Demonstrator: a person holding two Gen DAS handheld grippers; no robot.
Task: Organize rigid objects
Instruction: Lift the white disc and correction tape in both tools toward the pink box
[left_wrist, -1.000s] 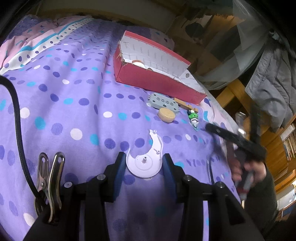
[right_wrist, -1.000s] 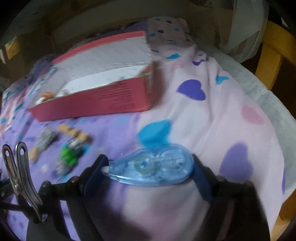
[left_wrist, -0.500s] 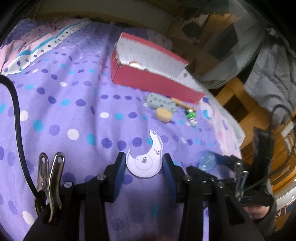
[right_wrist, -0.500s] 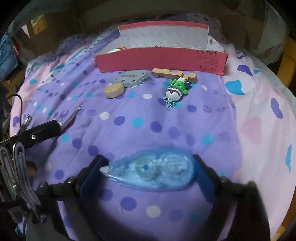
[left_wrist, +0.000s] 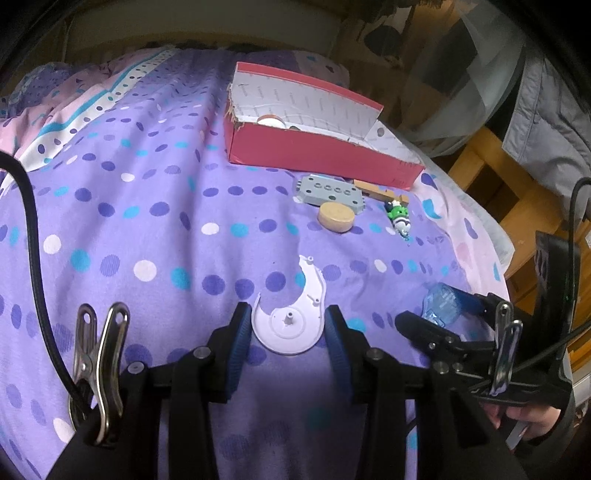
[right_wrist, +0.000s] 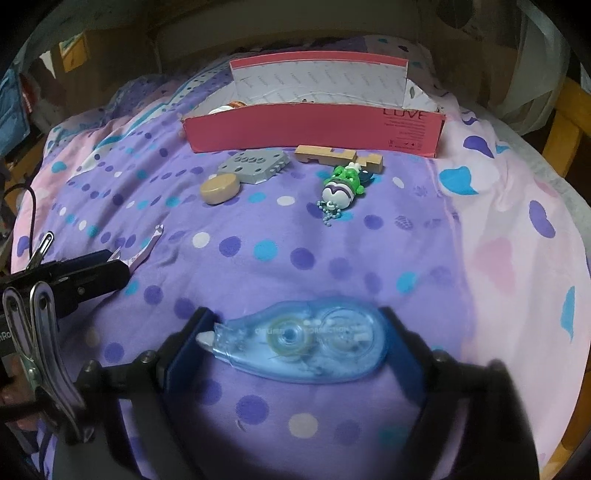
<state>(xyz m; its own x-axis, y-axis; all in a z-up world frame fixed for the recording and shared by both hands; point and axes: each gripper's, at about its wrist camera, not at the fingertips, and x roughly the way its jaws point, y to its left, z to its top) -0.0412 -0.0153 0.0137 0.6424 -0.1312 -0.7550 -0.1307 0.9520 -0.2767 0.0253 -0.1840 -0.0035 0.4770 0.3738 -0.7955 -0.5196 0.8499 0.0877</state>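
Observation:
My left gripper (left_wrist: 288, 325) is shut on a white plastic disc part (left_wrist: 291, 317) just above the purple dotted bedspread. My right gripper (right_wrist: 295, 347) is shut on a blue correction tape dispenser (right_wrist: 299, 347), held lengthwise between the blue pads; it also shows in the left wrist view (left_wrist: 441, 304) at the right. An open red cardboard box (left_wrist: 317, 155) stands at the far side, also in the right wrist view (right_wrist: 314, 129), with a few items inside. In front of it lie a grey plastic plate (right_wrist: 255, 164), a tan wooden disc (right_wrist: 219, 188), a wooden block piece (right_wrist: 338, 155) and a green and white toy figure (right_wrist: 341, 184).
The bedspread (left_wrist: 147, 229) covers the whole work surface, with a pink heart-patterned part (right_wrist: 517, 221) at the right. A wooden bed frame (left_wrist: 498, 184) and hanging grey clothes (left_wrist: 546, 122) lie beyond the right edge.
My right gripper with the tape dispenser swung away from the box end and came back low, beside my left gripper. The left gripper stayed put with the white part.

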